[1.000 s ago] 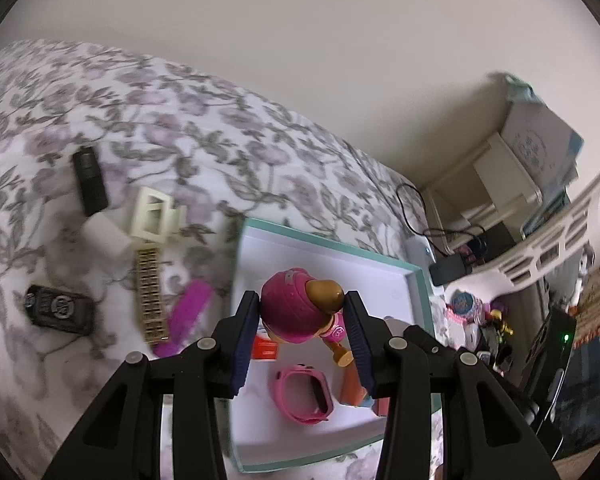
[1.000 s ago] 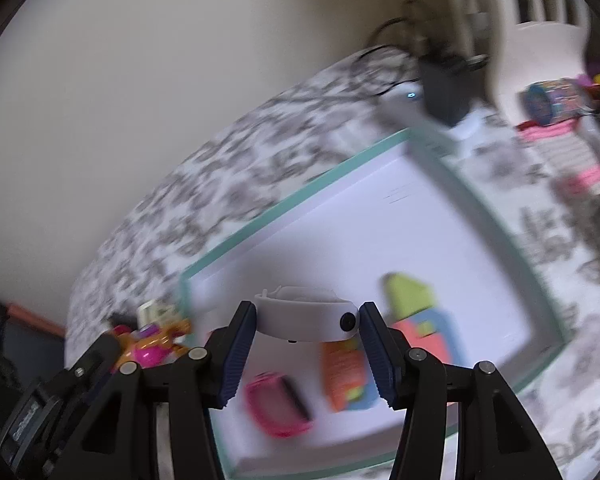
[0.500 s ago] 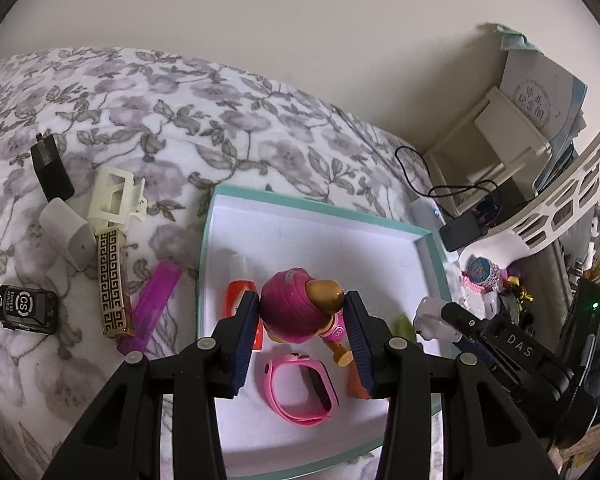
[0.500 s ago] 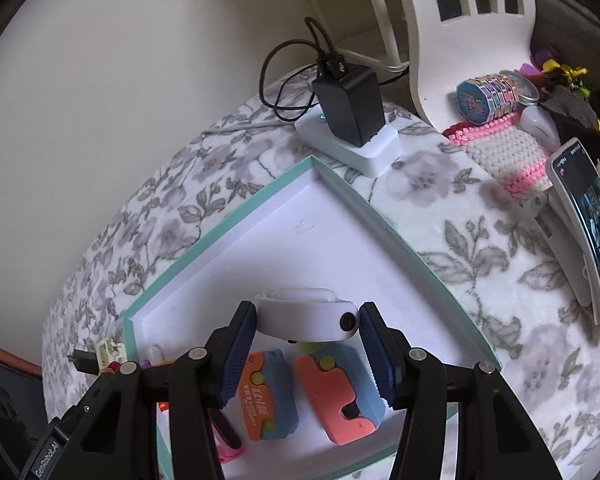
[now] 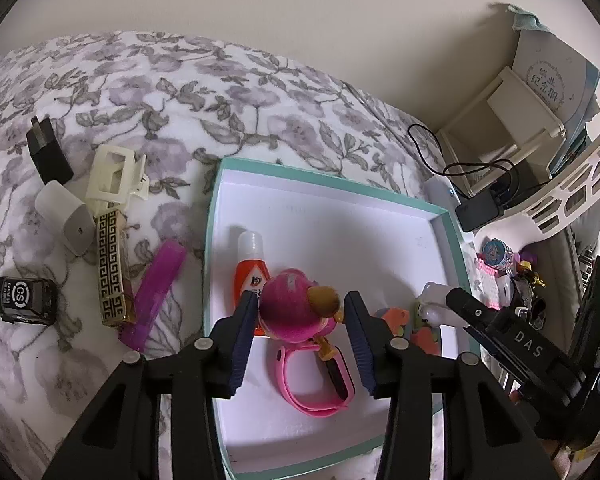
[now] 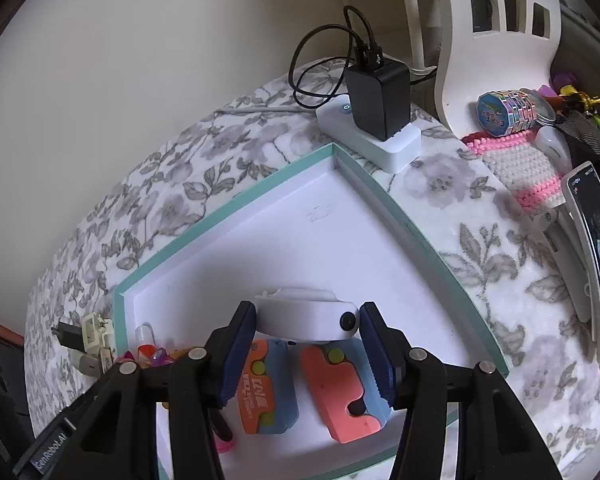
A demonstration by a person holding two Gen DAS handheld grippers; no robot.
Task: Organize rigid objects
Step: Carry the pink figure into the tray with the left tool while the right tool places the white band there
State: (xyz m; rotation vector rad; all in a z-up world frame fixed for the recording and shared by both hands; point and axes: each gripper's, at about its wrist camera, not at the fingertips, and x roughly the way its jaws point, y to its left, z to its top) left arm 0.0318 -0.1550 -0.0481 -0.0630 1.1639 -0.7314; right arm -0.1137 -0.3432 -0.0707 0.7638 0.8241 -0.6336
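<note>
The left gripper (image 5: 300, 316), jaws just eased apart, brackets the pink toy figure (image 5: 296, 308) over the teal box (image 5: 214, 216), seemingly releasing it, while the right gripper (image 6: 308, 338) clamps the white device (image 6: 308, 318), to be lowered beyond the orange erasers (image 6: 340, 384) under its fingers.

A: What are the two tools made of?

B: The left gripper (image 5: 302, 338) and the right gripper (image 6: 308, 350) look alike: matte black angular arms, each carrying a ribbed navy-blue pad (image 5: 244, 344).

A: Any hardware showing?

B: Round silver screws (image 5: 203, 344) sit at the arm joints.

A: Markings?

B: White lettering, "DAS" on one black body, "GenRobot.AI" on the other.
</note>
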